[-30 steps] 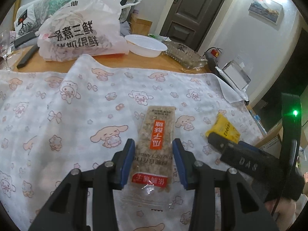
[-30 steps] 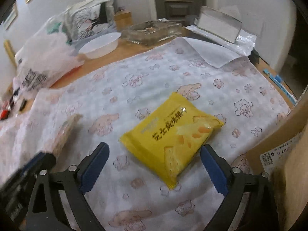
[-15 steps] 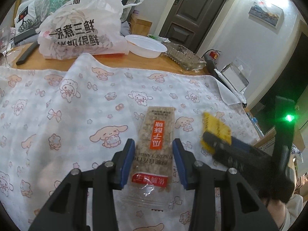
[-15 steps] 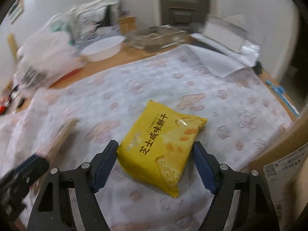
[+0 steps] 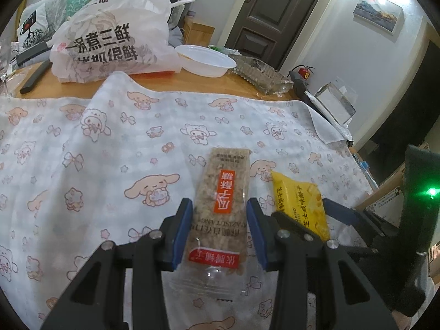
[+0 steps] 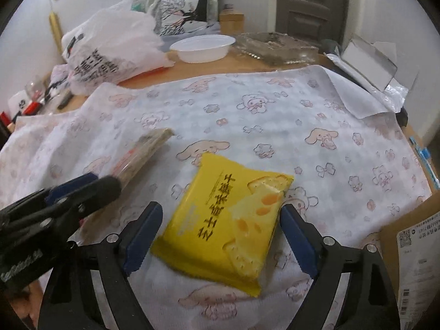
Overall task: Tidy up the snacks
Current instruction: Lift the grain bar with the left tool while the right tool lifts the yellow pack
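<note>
Since a second ago the right gripper (image 6: 217,239) has narrowed its spread and moved in around the yellow cracker packet (image 6: 228,222), and both snacks now sit side by side. Its blue pads flank the packet, the left pad at or almost at the packet's edge and a sliver of cloth showing by the right pad; whether it grips cannot be told. The left gripper (image 5: 220,229) points toward 12 o'clock with its jaws closed on the sides of the sesame bar (image 5: 222,209), whose clear wrapper end trails back between the fingers. In the right wrist view that bar is blurred and partly hidden behind the left gripper's black frame at 9 o'clock. In the left wrist view the right gripper covers the cracker packet's near end at 3 o'clock.

Both snacks are over the cartoon-print cloth (image 5: 115,143). At 12 o'clock on the wooden table (image 5: 192,82) stand a white bowl (image 5: 206,60) and a clear ridged tray (image 5: 261,73); their contents cannot be made out. A printed plastic bag (image 5: 110,44) bulges at 11 o'clock.
</note>
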Available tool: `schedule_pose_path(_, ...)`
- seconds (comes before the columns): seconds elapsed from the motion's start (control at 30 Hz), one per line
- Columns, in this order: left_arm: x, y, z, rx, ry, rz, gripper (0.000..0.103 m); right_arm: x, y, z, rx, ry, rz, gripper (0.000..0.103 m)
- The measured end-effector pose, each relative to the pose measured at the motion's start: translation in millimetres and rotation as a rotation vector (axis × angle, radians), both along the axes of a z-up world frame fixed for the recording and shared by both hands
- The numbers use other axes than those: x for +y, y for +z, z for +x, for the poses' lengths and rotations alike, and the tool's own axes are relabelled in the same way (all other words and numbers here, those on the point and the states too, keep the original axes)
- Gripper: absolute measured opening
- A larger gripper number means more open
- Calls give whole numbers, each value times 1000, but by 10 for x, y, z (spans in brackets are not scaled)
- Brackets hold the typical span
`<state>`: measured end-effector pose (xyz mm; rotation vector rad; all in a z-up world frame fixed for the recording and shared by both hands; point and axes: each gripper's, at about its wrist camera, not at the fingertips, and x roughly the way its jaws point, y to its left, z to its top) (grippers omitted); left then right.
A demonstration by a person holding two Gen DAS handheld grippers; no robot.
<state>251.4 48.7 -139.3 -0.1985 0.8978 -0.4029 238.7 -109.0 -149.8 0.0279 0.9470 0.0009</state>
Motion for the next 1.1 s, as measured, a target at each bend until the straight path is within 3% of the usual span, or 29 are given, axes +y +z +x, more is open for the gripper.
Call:
schedule_pose_path(0.23, 7, 69, -132, -35, 21, 41, 37, 62, 26, -86, -35, 13, -12, 73)
schedule_pose_path(0.43, 102, 384, -472, -90, 57, 71, 37, 195, 235, -373, -77, 102, 4, 73)
schedule_pose_path(0.5, 145, 548, -644, -120, 69, 67, 22, 251, 354, -520, -102, 139, 12, 73)
schedule_pose_path(0.67, 138, 852, -987, -169, 112, 118, 22, 351, 686, -882, -173, 226, 8, 73)
schedule_pose_path(0.77, 126, 674, -989, -103, 113, 144, 24, 329, 678, -988, -143, 247, -15, 73)
schedule_pose_path(0.9, 81, 373, -979, -58, 76, 205, 48, 212, 563, -1106, -120, 266, -15, 73)
schedule_pose_path(1.1, 118, 66, -753, 14, 52, 252, 49, 114, 372, -1037, -72, 298, 6, 73)
